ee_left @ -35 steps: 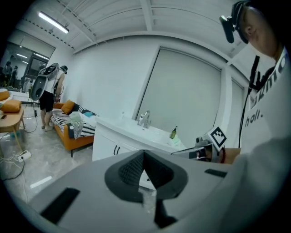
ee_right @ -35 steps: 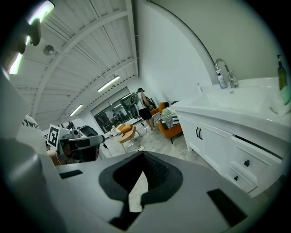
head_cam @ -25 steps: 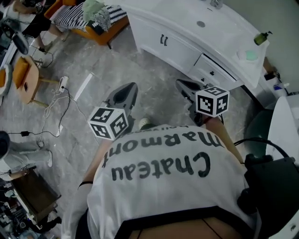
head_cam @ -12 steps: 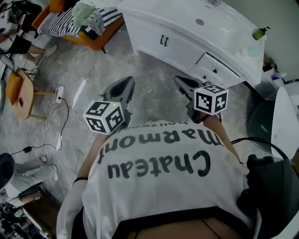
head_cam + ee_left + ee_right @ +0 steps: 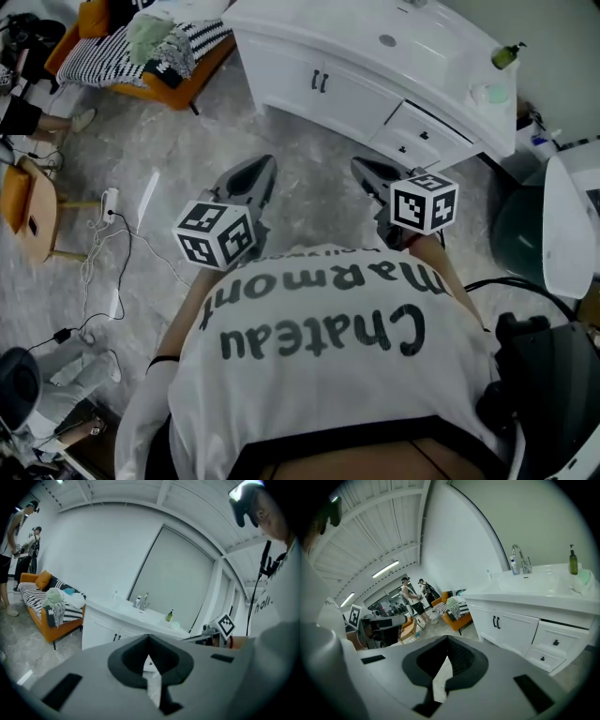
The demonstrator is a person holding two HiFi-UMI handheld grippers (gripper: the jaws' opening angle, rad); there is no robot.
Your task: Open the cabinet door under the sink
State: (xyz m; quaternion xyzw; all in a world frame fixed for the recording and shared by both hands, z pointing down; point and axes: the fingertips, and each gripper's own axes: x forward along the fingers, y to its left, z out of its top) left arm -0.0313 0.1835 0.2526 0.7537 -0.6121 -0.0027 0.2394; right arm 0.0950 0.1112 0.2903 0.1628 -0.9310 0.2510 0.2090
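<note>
The white sink cabinet (image 5: 281, 70) stands ahead, its two doors shut, with a pair of black handles (image 5: 320, 82) where they meet. Both grippers hover over the grey floor, some way short of it. In the head view my left gripper (image 5: 265, 167) is shut and empty, pointing toward the doors. My right gripper (image 5: 361, 167) is shut and empty too, aimed nearer the drawers (image 5: 422, 136). The door handles (image 5: 496, 622) show in the right gripper view above the closed right gripper (image 5: 448, 639). The left gripper view has the doors (image 5: 101, 632) beyond the left gripper (image 5: 149, 638).
An orange sofa (image 5: 141, 56) with a striped blanket stands left of the cabinet. A soap bottle (image 5: 504, 56) is on the counter. Cables (image 5: 112, 220) and a small chair (image 5: 28, 211) lie at the left, a dark green bin (image 5: 520, 239) at the right. People (image 5: 412, 599) stand far off.
Both grippers and the person have moved a little nearer to the sink cabinet and tipped slightly down. Both stay shut and empty.
</note>
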